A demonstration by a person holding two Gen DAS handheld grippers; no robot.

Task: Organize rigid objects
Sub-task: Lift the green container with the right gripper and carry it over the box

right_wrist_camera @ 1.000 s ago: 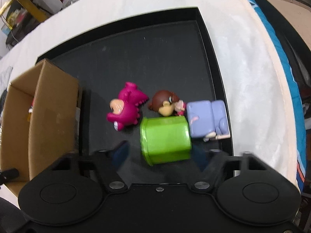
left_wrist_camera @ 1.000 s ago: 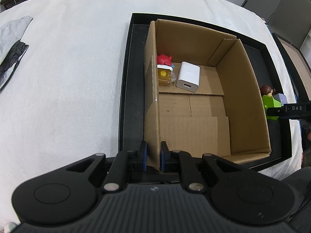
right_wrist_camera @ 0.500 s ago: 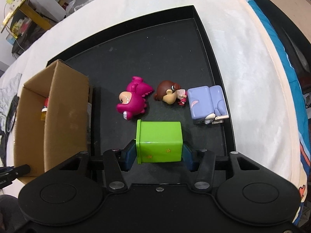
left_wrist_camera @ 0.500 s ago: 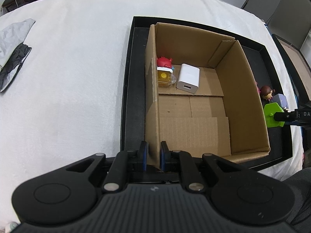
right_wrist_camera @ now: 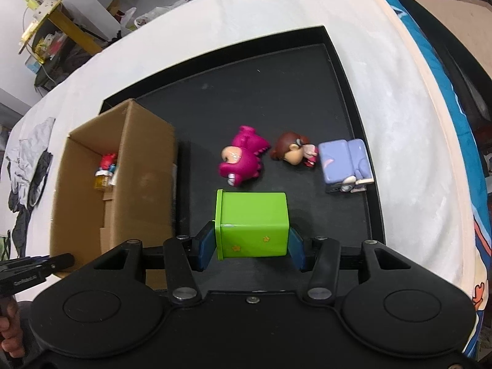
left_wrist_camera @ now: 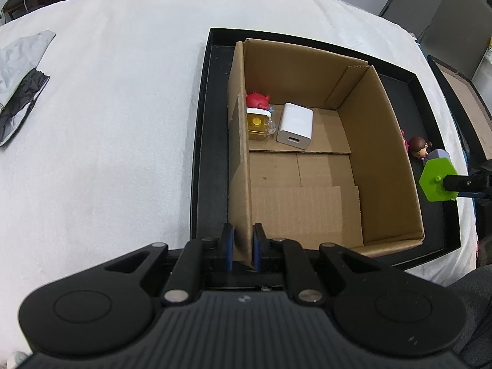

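My left gripper (left_wrist_camera: 243,246) is shut on the near left wall of the open cardboard box (left_wrist_camera: 381,141), which stands in a black tray (left_wrist_camera: 200,141). Inside the box lie a red toy (left_wrist_camera: 256,100), a yellow cup toy (left_wrist_camera: 258,123) and a white charger (left_wrist_camera: 295,126). My right gripper (right_wrist_camera: 250,241) is shut on a green box (right_wrist_camera: 253,224), held above the tray floor (right_wrist_camera: 261,92) to the right of the cardboard box (right_wrist_camera: 147,178). In the left wrist view the green box (left_wrist_camera: 436,181) hangs just beyond the carton's right wall.
On the tray floor lie a magenta dinosaur toy (right_wrist_camera: 241,161), a brown-haired figure (right_wrist_camera: 292,150) and a lilac block toy (right_wrist_camera: 344,166). A white cloth (left_wrist_camera: 107,107) covers the table. Grey and black fabric (left_wrist_camera: 21,92) lies far left. A hand (right_wrist_camera: 10,335) shows at the lower left.
My right gripper closed on the green box and lifted it off the tray; the toys below now look smaller. The left gripper kept its hold on the carton wall.
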